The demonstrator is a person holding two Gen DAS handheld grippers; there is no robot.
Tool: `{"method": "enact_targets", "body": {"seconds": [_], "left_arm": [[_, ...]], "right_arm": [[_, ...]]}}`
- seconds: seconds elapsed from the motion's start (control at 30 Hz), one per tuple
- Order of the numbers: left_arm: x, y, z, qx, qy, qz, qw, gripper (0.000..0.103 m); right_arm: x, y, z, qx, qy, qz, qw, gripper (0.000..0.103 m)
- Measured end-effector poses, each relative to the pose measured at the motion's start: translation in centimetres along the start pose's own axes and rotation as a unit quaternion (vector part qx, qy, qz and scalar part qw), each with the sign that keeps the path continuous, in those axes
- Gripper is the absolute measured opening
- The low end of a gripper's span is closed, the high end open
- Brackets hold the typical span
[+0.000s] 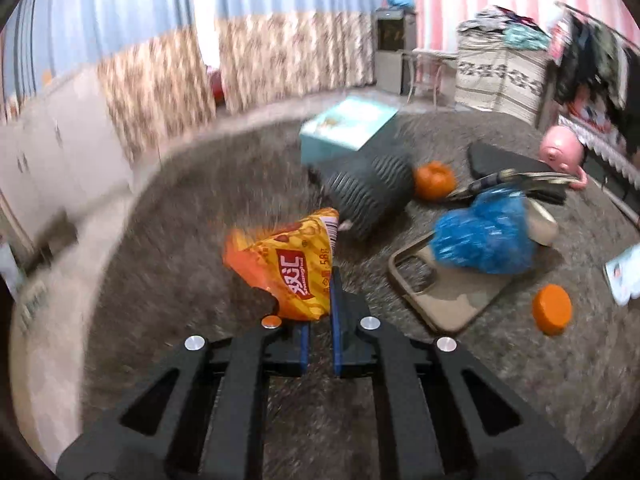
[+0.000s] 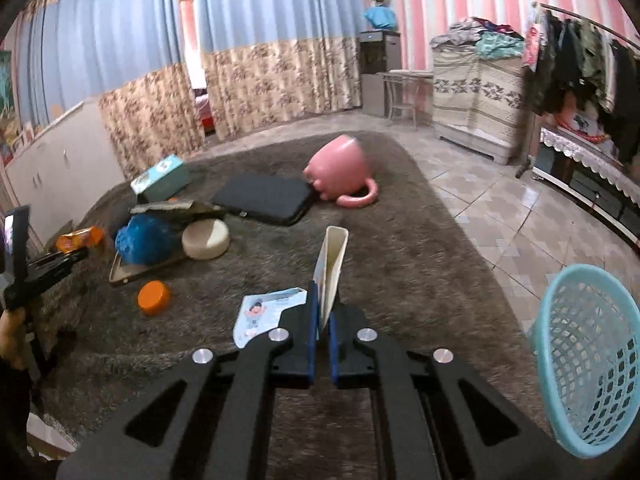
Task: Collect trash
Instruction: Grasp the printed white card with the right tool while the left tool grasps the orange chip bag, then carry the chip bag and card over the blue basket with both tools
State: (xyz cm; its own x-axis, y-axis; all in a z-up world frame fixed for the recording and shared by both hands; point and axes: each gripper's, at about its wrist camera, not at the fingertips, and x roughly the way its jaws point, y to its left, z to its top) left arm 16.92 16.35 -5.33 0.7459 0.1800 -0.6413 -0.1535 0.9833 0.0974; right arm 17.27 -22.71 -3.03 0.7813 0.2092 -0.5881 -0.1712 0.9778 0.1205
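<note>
- Orange-yellow foil snack wrapper (image 1: 288, 268) with red label, pinched at one edge by the left gripper (image 1: 320, 312); jaws closed tight on it, wrapper lifted clear of the grey shaggy rug (image 1: 200, 208).
- White folded paper carton scrap (image 2: 332, 268) stands up from the right gripper (image 2: 322, 320); jaws closed on its lower end, blue pads pressing both sides.
- Light blue plastic lattice basket (image 2: 592, 356) sits at the rug's right edge, near the right gripper and apart from it.
- Pale blue printed paper wrapper (image 2: 264, 312) lies flat on the rug just left of the right gripper's fingers.
- Orange round plastic cap (image 2: 154, 298) lies on the rug, left of that wrapper.
- Blue crumpled plastic bag (image 1: 484, 236) rests on a beige phone case (image 1: 448, 292); cream round puck-shaped item (image 2: 206, 238) touches the bag's side.
- Dark ribbed cylinder (image 1: 368, 192) lies tipped over beyond the snack wrapper; blurred, possibly a cup.
- Teal cardboard box (image 1: 344, 128) behind the cylinder, small orange fruit (image 1: 434, 180) beside it.
- Black flat pouch (image 2: 264, 198) and pink pig-shaped mug (image 2: 340, 172) on its side, farther back, touching or nearly so.
- Person's hand (image 2: 12, 332) holds the left gripper's handle at the left edge of the right wrist view.
</note>
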Motion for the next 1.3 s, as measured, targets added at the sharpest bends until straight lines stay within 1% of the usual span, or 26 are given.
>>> {"method": "enact_targets", "body": {"seconds": [0.07, 0.13, 0.2, 0.3, 0.47, 0.5, 0.57, 0.7, 0.73, 0.9, 1.0, 1.13, 1.23, 1.3], "left_arm": [[-2.1, -1.0, 0.7, 0.017, -0.015, -0.001, 0.9997, 0.007], [-3.4, -1.7, 1.5, 0.020, -0.024, -0.009, 0.9995, 0.007], [-4.7, -2.6, 2.4, 0.021, -0.037, -0.024, 0.9988, 0.007], [-6.3, -5.0, 3.7, 0.023, -0.053, -0.054, 0.9969, 0.006], [-7.8, -10.9, 5.4, 0.046, -0.075, -0.104, 0.9907, 0.007], [-8.1, -12.5, 5.9, 0.049, -0.078, -0.120, 0.9885, 0.007], [-8.5, -14.4, 6.1, 0.055, -0.082, -0.139, 0.9854, 0.007], [-8.6, -19.4, 6.5, 0.077, -0.086, -0.173, 0.9782, 0.007], [-8.6, -21.1, 6.5, 0.084, -0.084, -0.186, 0.9752, 0.007], [-8.6, -26.7, 6.0, 0.113, -0.080, -0.227, 0.9641, 0.007], [-8.8, -30.8, 5.3, 0.136, -0.077, -0.249, 0.9558, 0.007], [-9.2, -34.9, 4.7, 0.156, -0.074, -0.279, 0.9446, 0.007], [-9.6, -38.3, 4.1, 0.173, -0.072, -0.302, 0.9347, 0.007], [-9.9, -40.6, 3.6, 0.189, -0.068, -0.315, 0.9278, 0.007]], "right_arm": [[-0.6, -1.1, 0.0, 0.015, -0.009, 0.002, 1.000, 0.004], [-1.2, -1.9, 0.0, 0.028, -0.018, 0.002, 0.999, 0.003], [-1.7, -2.6, 0.0, 0.032, -0.025, -0.004, 0.999, 0.003], [-2.5, -3.6, 0.0, 0.039, -0.037, -0.014, 0.998, 0.003], [-4.7, -6.7, 0.0, 0.070, -0.065, -0.040, 0.995, 0.003], [-5.2, -7.3, 0.1, 0.075, -0.070, -0.045, 0.994, 0.003], [-5.9, -8.4, 0.1, 0.086, -0.079, -0.055, 0.992, 0.003], [-7.3, -11.7, 0.0, 0.118, -0.098, -0.079, 0.985, 0.003], [-7.8, -12.8, -0.2, 0.127, -0.102, -0.092, 0.982, 0.003], [-9.1, -16.7, -1.0, 0.161, -0.111, -0.131, 0.972, 0.003], [-9.8, -19.2, -1.8, 0.175, -0.110, -0.162, 0.965, 0.003], [-10.5, -22.0, -2.9, 0.193, -0.104, -0.201, 0.955, 0.003], [-10.8, -23.3, -3.4, 0.206, -0.101, -0.215, 0.949, 0.003], [-10.7, -23.8, -3.6, 0.206, -0.098, -0.223, 0.948, 0.003]]}}
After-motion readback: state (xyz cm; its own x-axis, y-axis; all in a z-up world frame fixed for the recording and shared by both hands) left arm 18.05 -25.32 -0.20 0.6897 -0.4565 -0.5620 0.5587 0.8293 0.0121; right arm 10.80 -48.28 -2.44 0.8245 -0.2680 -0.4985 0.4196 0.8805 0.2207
